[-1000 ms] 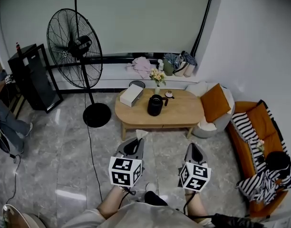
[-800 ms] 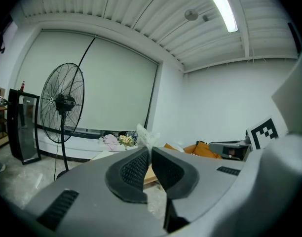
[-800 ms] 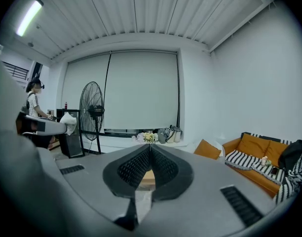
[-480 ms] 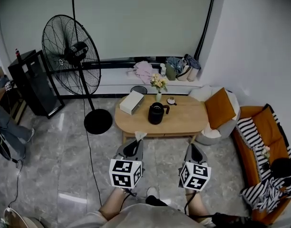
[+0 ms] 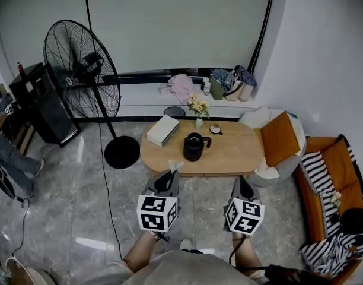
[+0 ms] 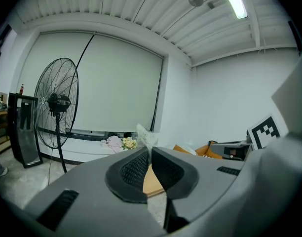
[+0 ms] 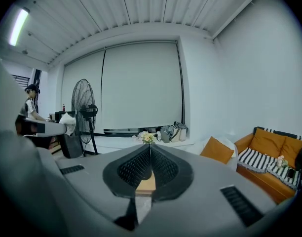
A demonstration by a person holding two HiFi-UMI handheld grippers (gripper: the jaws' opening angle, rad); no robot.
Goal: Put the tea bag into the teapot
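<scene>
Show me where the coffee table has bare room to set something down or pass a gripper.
The table is bare at its right end, between the teapot and the orange cushion, and along its front edge. The back edge is crowded: white box, flower vase and small cup.

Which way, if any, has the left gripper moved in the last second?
Yes: forward. The left gripper, shut on the tea bag, now overlaps the near edge of the wooden table; earlier it fell short.

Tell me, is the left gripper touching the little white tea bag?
Touching. In the left gripper view, the left gripper has its fingers pinched on the tea bag, whose top sticks up above them.
</scene>
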